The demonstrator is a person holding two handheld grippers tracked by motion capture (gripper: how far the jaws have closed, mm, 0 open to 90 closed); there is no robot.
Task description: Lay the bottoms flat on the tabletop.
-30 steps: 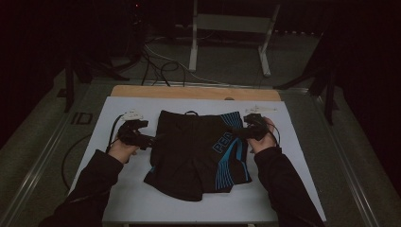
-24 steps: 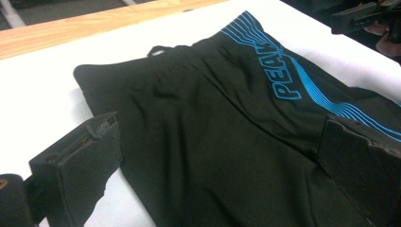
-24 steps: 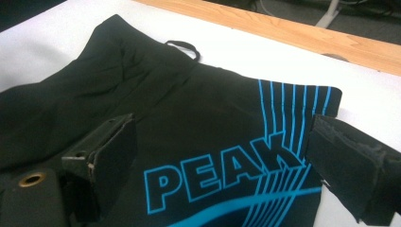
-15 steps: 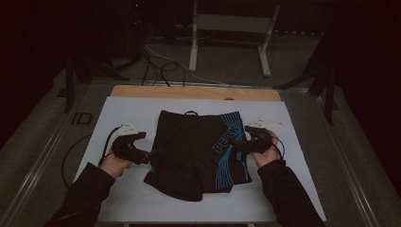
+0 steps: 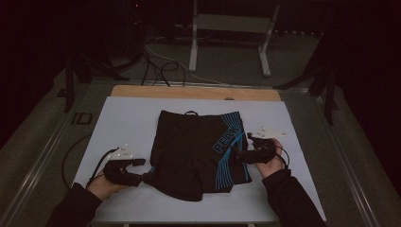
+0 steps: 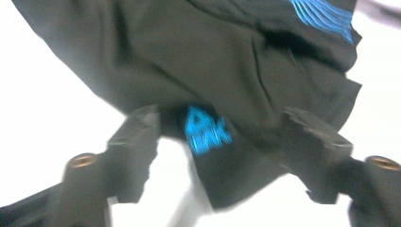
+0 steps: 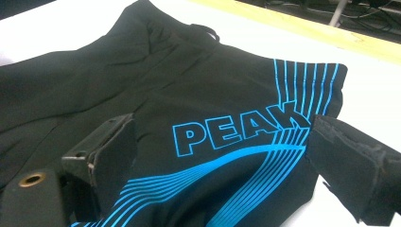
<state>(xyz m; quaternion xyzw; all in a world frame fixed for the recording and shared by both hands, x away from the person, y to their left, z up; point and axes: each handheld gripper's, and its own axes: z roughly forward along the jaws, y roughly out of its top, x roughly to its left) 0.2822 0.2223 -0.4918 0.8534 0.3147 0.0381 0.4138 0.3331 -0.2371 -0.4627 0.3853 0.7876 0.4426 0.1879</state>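
High view: black swim shorts (image 5: 196,153) lie flat mid-table on the white sheet (image 5: 123,123); left gripper (image 5: 140,177) at their lower-left hem corner, right gripper (image 5: 238,155) at the striped right hem, likely to lift or fold them.

Left gripper view: jaws have just been closing astride the shorts' hem corner (image 6: 213,142) (blurred), pads not yet pressing.

Right gripper view: jaws spread wide over the shorts' PEAK lettering (image 7: 236,130), nothing grasped.

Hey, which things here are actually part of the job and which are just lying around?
Part of the job:
- black shorts with blue PEAK print, flat on the white table
- left gripper, jaws just been closing around the shorts' corner
- right gripper, jaws open over the shorts' side

Just lying about:
- cables on the floor
- metal stand beyond the table
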